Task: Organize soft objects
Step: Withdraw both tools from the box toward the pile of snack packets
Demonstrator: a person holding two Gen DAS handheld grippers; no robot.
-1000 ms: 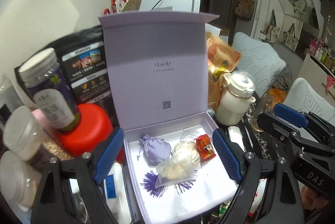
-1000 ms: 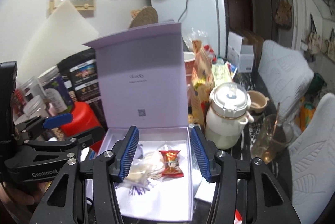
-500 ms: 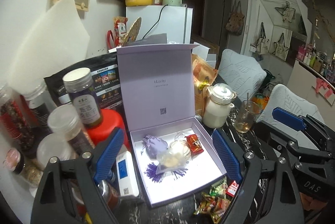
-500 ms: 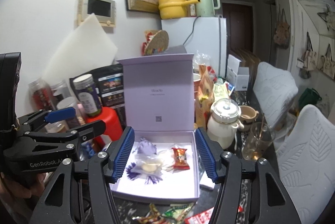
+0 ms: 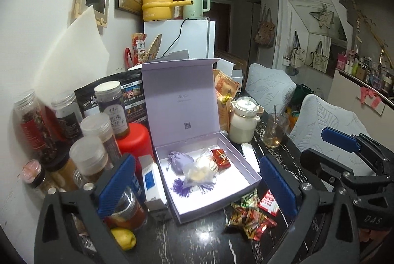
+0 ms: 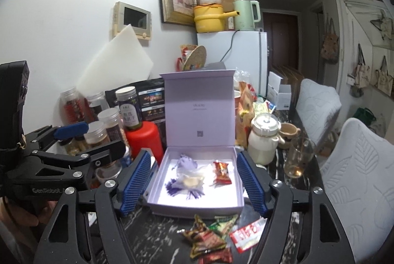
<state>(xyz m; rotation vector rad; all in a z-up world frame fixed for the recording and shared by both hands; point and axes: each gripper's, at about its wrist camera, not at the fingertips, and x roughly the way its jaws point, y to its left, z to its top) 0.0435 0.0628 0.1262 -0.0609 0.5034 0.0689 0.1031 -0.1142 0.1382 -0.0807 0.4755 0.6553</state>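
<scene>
Pouch partly hidden behind clear bag in box; both tools spread apart, empty.

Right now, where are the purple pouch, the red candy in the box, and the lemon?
purple pouch (image 5: 179, 161), left wrist view, middle of its body.
red candy (image 6: 222, 172), right wrist view, wrapper's centre.
lemon (image 5: 124, 238), left wrist view, its rind.

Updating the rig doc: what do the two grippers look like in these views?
Both match: black skeletal frames with silver bolts and ribbed blue finger pads. Left gripper reads "GenRobot" on its side in the right wrist view; right gripper reads "DAS" in the left wrist view. No cables visible. A bare hand shows behind the left one.
</scene>
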